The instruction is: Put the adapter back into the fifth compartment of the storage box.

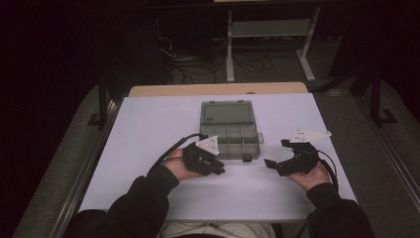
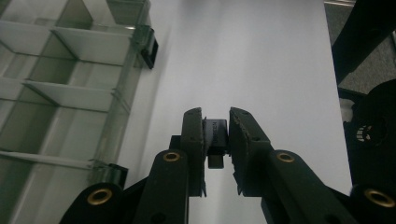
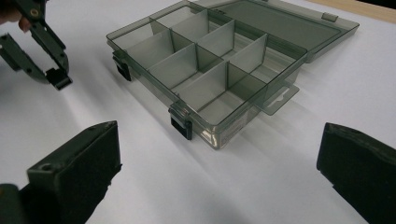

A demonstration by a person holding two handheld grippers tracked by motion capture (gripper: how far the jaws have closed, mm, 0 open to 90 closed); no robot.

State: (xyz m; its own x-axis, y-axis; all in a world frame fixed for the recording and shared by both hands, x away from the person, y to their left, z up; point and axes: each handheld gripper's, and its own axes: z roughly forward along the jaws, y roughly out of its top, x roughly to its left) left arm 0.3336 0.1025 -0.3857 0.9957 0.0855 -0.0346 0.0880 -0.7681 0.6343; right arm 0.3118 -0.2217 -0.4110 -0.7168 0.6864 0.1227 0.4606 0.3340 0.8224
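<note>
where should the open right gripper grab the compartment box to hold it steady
Take the compartment box by its near front wall, between the two black latches, coming in from the person's side with the right gripper. The lid lies open flat behind, and that thin upright wall is the edge facing the wide-open jaws. The left gripper is already shut on a small black part.

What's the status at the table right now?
Left hand-held gripper shut on small black part, beside the open organizer box. Right hand-held gripper open, empty. Box compartments look empty; nothing in the way.
</note>
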